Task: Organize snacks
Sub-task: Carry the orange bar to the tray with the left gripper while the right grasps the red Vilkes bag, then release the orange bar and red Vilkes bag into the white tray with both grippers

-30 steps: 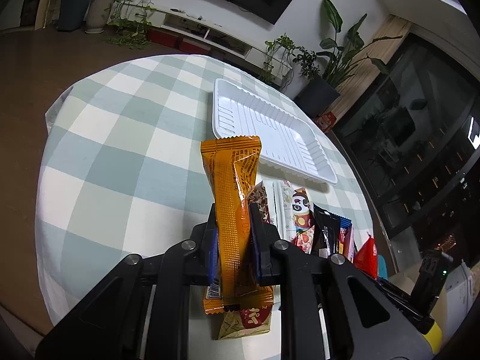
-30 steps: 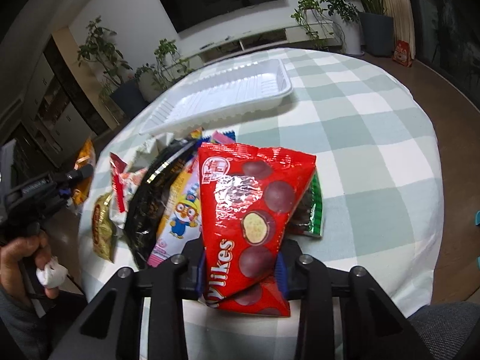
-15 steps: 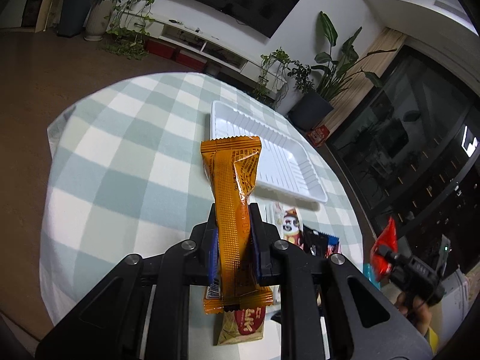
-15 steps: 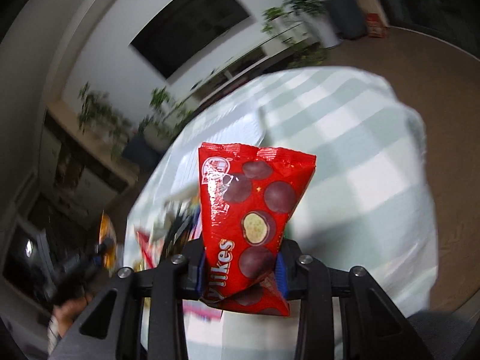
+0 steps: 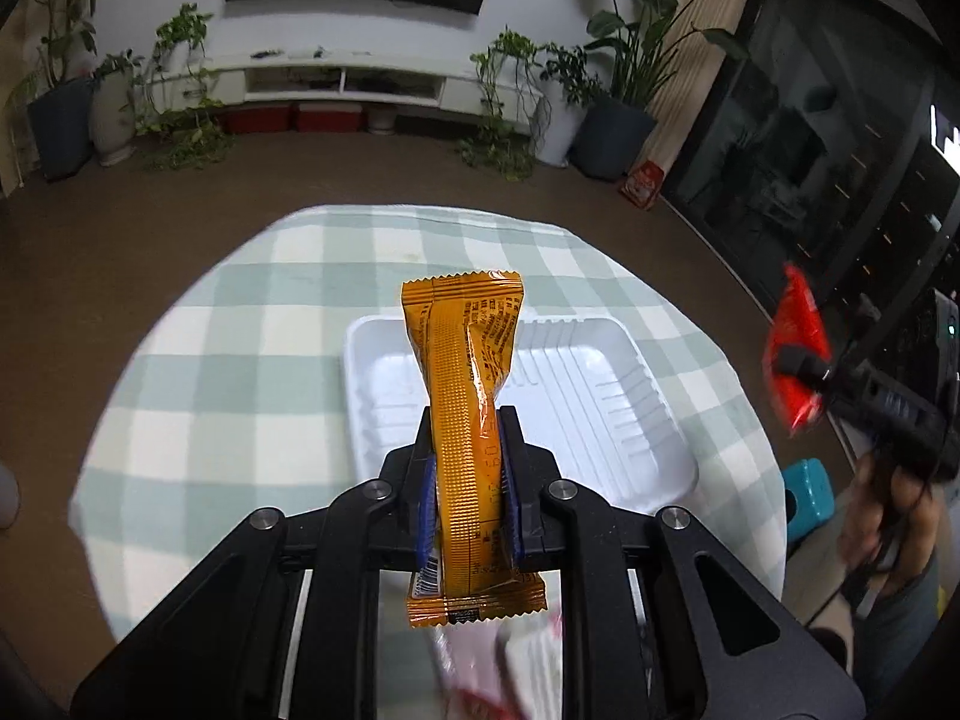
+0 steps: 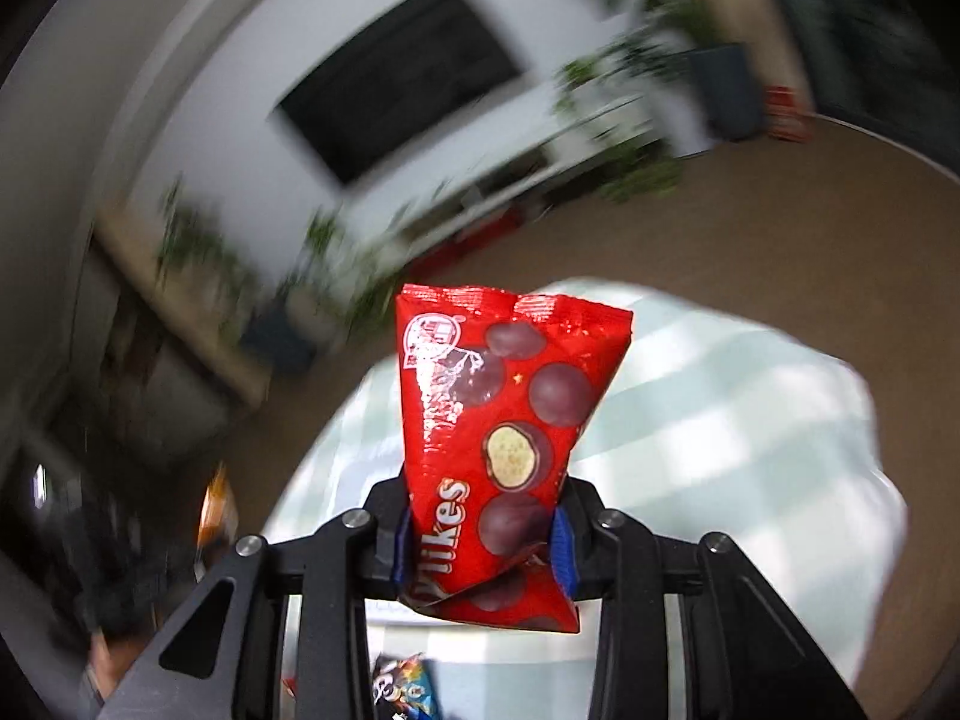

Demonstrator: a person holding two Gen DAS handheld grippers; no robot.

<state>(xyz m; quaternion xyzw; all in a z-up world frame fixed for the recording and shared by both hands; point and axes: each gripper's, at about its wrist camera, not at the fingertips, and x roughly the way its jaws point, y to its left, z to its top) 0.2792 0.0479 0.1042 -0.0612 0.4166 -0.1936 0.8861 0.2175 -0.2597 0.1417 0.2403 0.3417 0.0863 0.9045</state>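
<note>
2 snacks being carried above the white tray (image 5: 654, 438)

The left gripper (image 5: 469, 501) is clamping the orange wafer bar (image 5: 465, 396) low down; the right gripper (image 6: 483, 546) is pinching the red chocolate-ball bag (image 6: 510, 414). Both wrappers are looking light, crinkly, slippery and probably crushable, so mid-body holds are suiting them.

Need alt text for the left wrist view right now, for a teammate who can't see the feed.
The left gripper is shut on an orange snack bar, held upright above an empty white tray on a green-checked tablecloth. At far right, the right gripper holds a red snack bag.
</note>
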